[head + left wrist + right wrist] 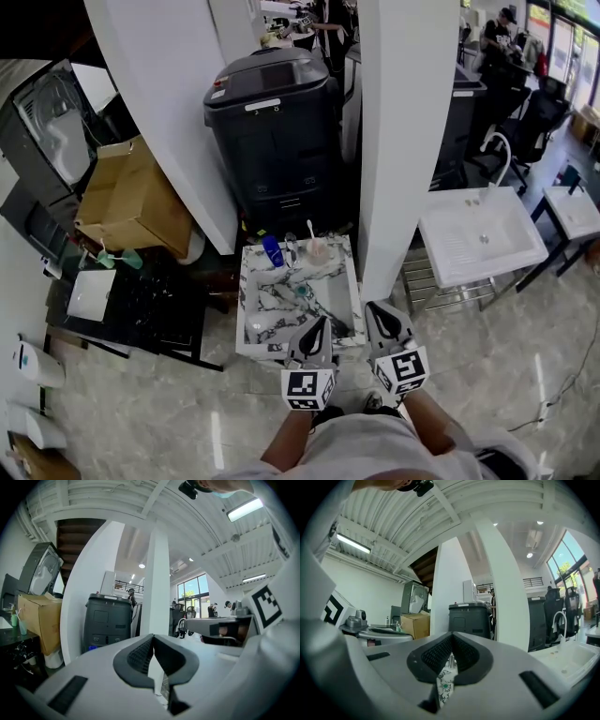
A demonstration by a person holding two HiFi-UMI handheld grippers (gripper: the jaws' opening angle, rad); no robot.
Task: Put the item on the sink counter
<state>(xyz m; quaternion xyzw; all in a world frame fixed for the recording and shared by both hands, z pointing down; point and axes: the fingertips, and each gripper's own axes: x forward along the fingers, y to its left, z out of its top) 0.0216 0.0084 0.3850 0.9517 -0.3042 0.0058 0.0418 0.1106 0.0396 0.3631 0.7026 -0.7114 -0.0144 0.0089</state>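
From where I stood, both tools hung low in front of the person, just at the 6 o'clock edge of the marbled sink worktop (251,314). The left gripper (317,328) was clenched on nothing, its pads meeting at the tip. The right gripper (382,319) was likewise clamped together and empty, with only marble showing through the slit beneath its pads. So no item was in hand. Which thing the task meant I could not tell: a blue bottle (272,250) and a cup (317,249) with a brush in it stood along the worktop's 12 o'clock rim, and green cups (129,259) sat on a black side table (169,319) off at 10 o'clock. The hazards, as I judged them: reaching over that crowded back rim with closed jaws could knock the bottle or the cup into the basin. A light cup pinched too hard might buckle or slip. And the white pillar (408,141) rose right by the worktop's 3 o'clock side, leaving the right gripper little room to swing without bumping it
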